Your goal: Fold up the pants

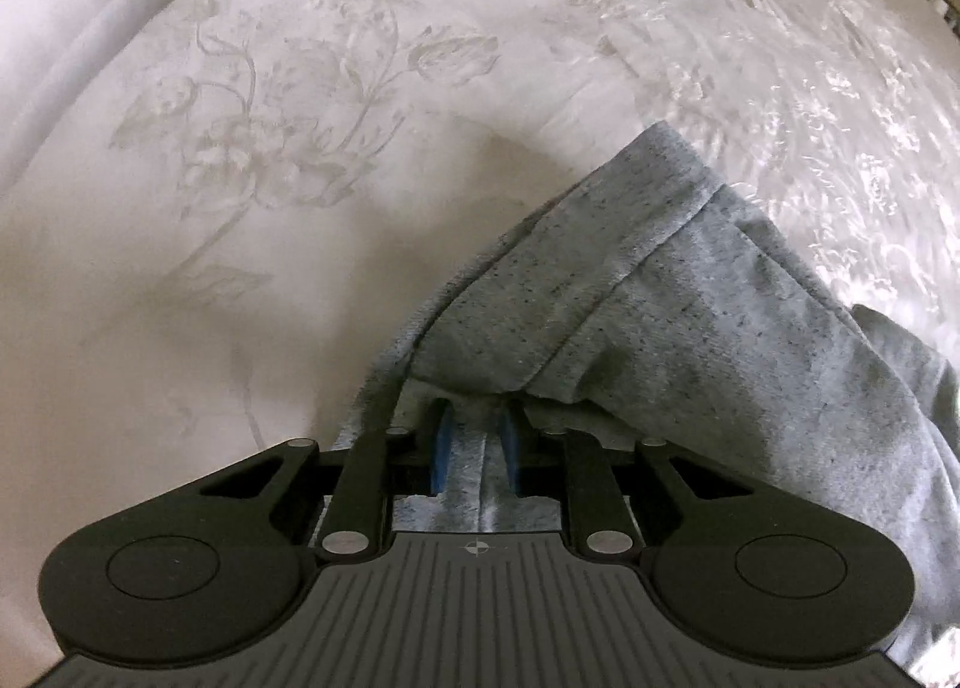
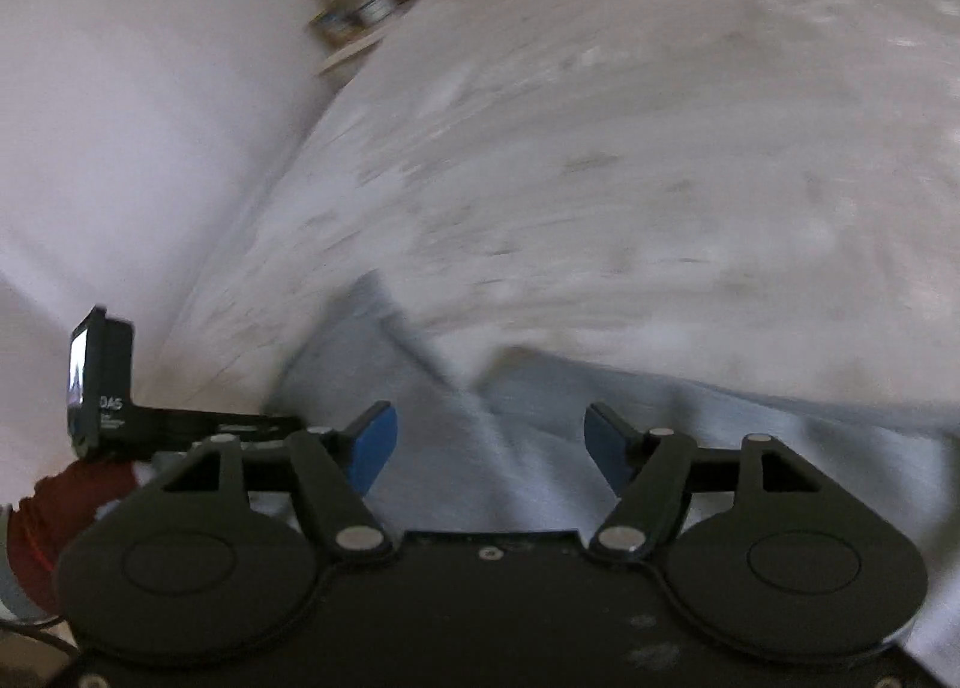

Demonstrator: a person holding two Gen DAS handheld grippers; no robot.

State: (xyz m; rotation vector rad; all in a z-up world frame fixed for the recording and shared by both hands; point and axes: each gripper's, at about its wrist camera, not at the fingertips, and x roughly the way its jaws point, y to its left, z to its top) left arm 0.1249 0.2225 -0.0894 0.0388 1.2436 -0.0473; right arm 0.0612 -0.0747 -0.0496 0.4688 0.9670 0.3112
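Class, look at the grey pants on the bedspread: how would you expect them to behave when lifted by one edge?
The grey pants probably flop: they drape in soft folds from the left tool. They look light, bunching easily. The knit seems unlikely to slip on the patterned bedspread.

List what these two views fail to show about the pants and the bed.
- Left wrist view: the gray pants run off the right and bottom edges; the left gripper, shut on a fold, hides the cloth beneath it.
- Right wrist view: motion blur smears the bedspread; its pattern is unreadable.
- Right wrist view: the small items beyond the bed are too blurred to identify.
- Right wrist view: the open right gripper covers the pants below.
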